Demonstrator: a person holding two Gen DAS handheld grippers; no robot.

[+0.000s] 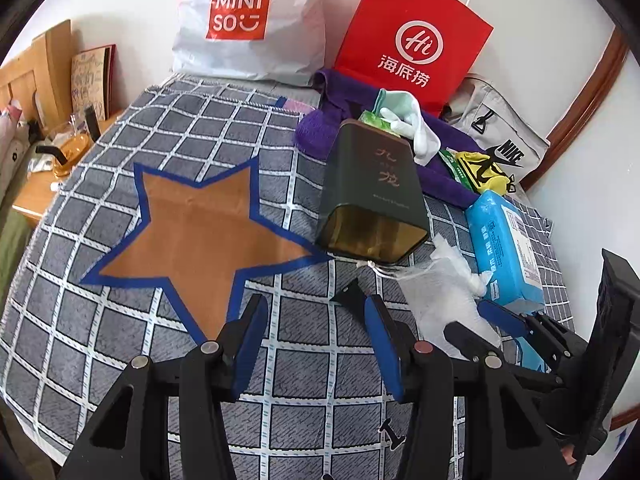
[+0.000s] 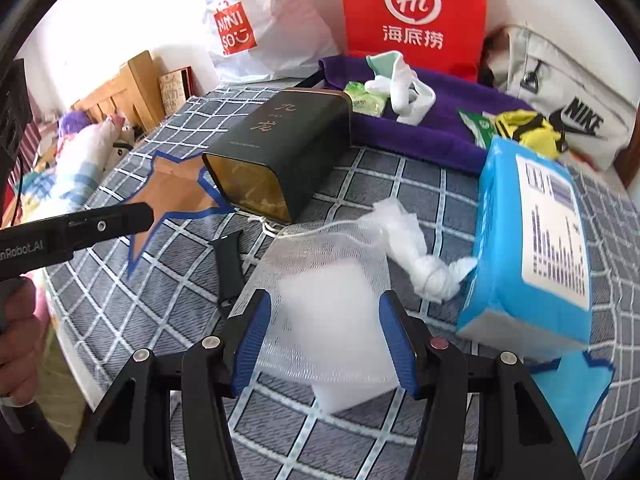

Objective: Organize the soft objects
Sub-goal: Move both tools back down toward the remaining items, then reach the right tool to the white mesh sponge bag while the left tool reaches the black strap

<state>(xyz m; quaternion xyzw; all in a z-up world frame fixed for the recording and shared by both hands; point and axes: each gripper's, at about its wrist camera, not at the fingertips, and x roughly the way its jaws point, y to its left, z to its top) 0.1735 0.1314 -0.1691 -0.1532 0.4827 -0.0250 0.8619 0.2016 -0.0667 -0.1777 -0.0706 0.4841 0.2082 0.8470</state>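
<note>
Both grippers tilt steeply down over the checked blanket. The left gripper stands open above bare cloth, nothing between its pads. The right gripper straddles the white sponge in a mesh bag; its pads seem to touch the sides, though blur leaves the grip uncertain. The bag's long axis runs toward 11 o'clock, its drawstring end nearest the dark tin.

left gripper: black angular frame | blue ribbed pads on fingers | round silver screws, one reddish at 3 o'clock | right gripper: same black frame, blue pads | white lettering on black arm at 9 o'clock, partly cut | hand below it, sleeve perhaps dark
</note>
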